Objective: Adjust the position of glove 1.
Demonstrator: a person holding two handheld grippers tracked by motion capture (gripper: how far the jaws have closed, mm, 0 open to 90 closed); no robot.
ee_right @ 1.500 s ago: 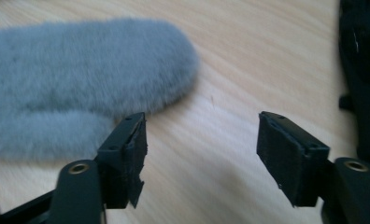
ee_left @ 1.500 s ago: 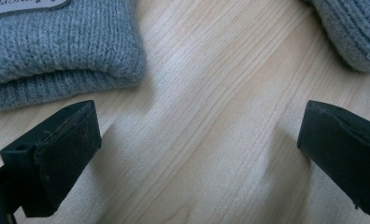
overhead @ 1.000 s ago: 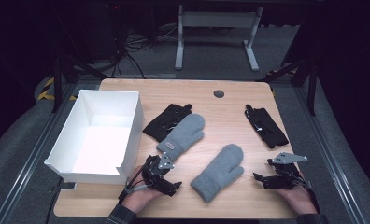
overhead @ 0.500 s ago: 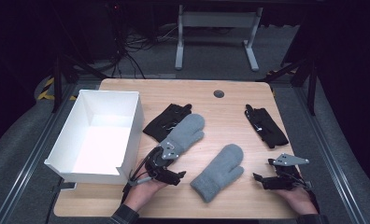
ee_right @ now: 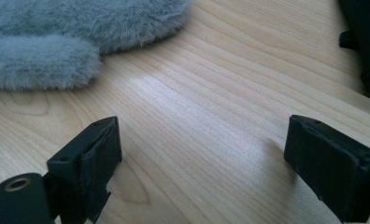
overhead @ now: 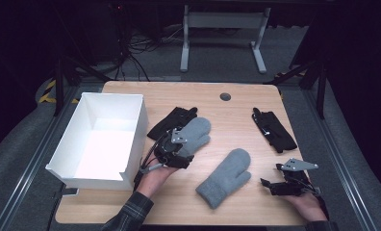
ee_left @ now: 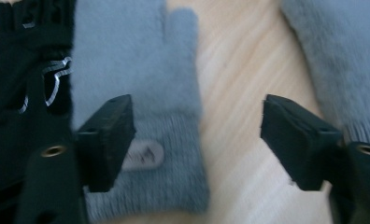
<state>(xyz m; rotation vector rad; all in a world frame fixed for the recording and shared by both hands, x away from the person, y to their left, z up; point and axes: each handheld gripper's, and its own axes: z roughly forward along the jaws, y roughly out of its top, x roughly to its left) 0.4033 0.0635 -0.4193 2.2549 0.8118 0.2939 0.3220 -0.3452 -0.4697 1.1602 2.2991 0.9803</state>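
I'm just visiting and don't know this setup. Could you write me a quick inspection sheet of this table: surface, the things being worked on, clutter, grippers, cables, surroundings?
Surface: wooden table, bare between the things, with a round dark port near the far edge.
Job's things: two grey mittens, one partly lying on a black glove, the other alone near the front; a white box, open and empty, at the left.
Clutter: second black glove at the right.
Grippers: left gripper over the first mitten's cuff, jaws just been closing, not yet gripping; right gripper open over bare wood.
Cables: one trails from the left gripper; a tangle on the floor behind.
Surroundings: dark room, white stand beyond the table.
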